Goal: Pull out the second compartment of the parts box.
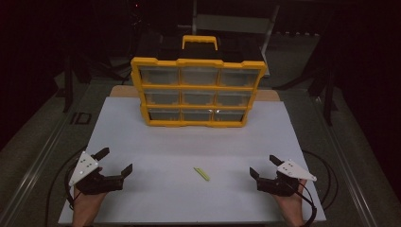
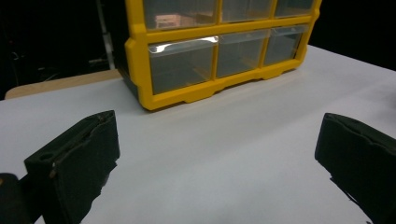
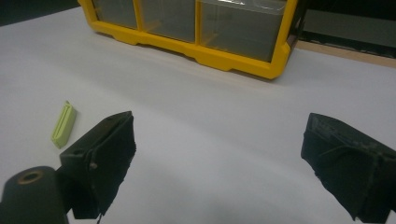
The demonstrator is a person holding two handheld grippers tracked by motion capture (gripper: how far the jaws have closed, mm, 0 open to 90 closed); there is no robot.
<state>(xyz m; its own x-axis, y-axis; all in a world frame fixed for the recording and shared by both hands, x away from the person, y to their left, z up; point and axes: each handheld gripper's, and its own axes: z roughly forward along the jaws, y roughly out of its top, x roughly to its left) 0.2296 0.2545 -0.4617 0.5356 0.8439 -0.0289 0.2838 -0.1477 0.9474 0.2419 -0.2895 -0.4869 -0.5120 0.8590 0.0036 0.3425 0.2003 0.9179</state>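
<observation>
Both of your tools sit released and empty, the left hand-held gripper and right hand-held gripper low at the near corners of the white tabletop. The small green clip lies flat between them, nearer your right, well short of the yellow drawer cabinet. It's thin and low, so a shallow pinch could skid it away or flip it.

A yellow drawer cabinet, a lime-green clip, a white table.
</observation>
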